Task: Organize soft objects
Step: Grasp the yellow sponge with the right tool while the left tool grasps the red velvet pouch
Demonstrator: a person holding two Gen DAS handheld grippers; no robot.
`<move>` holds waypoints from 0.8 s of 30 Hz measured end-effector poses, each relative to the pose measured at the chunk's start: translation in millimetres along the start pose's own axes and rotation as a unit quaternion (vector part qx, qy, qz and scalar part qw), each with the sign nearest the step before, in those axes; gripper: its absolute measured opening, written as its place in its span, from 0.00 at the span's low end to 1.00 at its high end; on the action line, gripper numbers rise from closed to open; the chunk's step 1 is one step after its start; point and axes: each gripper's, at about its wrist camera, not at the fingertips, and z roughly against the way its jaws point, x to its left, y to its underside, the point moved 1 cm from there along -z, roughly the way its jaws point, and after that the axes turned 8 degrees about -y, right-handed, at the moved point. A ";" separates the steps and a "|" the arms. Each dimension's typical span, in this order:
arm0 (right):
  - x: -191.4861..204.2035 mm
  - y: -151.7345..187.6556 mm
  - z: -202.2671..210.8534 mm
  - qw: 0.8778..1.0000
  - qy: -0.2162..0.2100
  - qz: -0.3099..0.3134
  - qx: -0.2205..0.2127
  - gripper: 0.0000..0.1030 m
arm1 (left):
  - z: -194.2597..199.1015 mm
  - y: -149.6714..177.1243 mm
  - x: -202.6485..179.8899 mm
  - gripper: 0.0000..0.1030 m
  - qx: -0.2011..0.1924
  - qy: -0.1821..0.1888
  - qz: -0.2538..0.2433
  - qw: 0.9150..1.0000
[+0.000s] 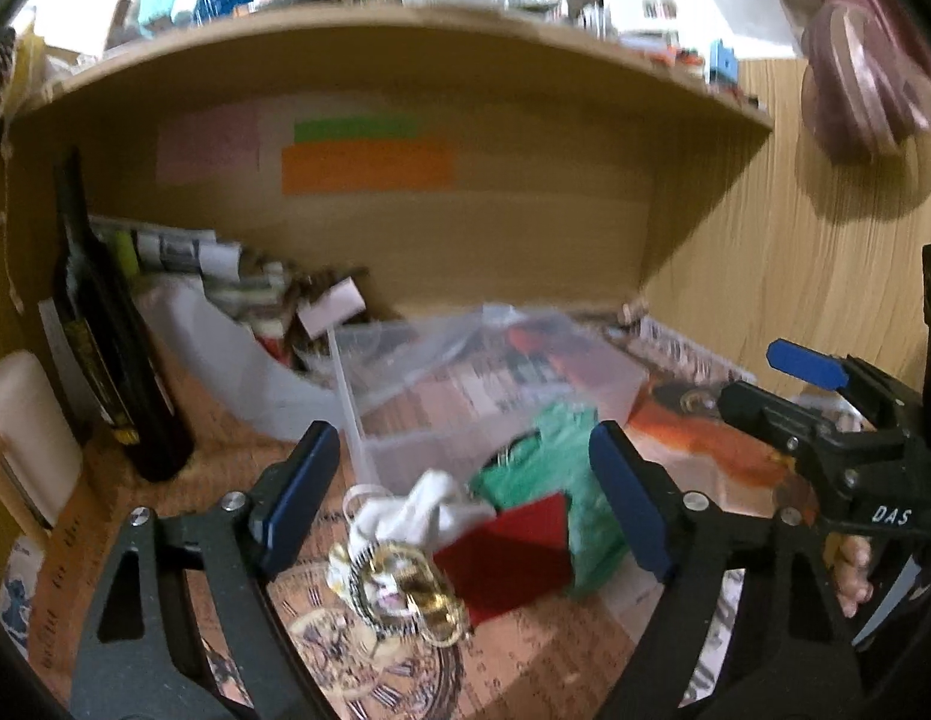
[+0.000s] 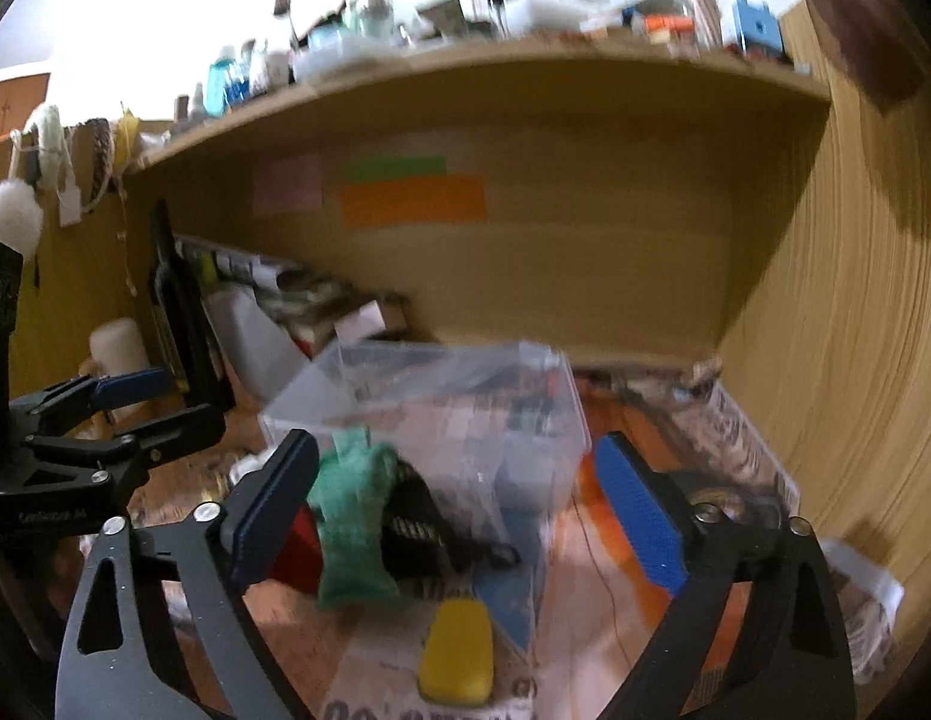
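In the left wrist view my left gripper (image 1: 465, 504) is open above a pile: a white cloth (image 1: 426, 510), a gold-trimmed round ornament (image 1: 399, 591), a red block (image 1: 507, 552) and a green soft pouch (image 1: 561, 468). A clear plastic box (image 1: 465, 384) stands behind them. My right gripper (image 1: 765, 384) shows at the right, open. In the right wrist view my right gripper (image 2: 459, 510) is open over the green pouch (image 2: 351, 534), a black object (image 2: 423, 528) and a yellow sponge (image 2: 456, 651). The clear box (image 2: 453, 402) is just beyond. The left gripper (image 2: 147, 402) shows at the left.
A dark bottle (image 1: 105, 336) and a cream container (image 1: 27, 420) stand at the left. Papers and boxes (image 1: 243, 282) pile at the back under a wooden shelf (image 1: 405, 42) that carries bottles. A wood wall (image 1: 795, 276) closes the right side.
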 end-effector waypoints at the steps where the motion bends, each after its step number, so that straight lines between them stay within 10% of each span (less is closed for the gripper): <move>1: -1.6 3.6 -1.4 1.000 0.000 -0.002 0.009 0.86 | -2.5 3.3 -0.4 0.81 0.007 0.003 0.001 1.000; 24: -22.8 80.5 -32.6 0.983 -0.042 -0.063 0.166 0.50 | -39.1 44.3 -12.0 0.56 0.101 0.042 -0.010 0.994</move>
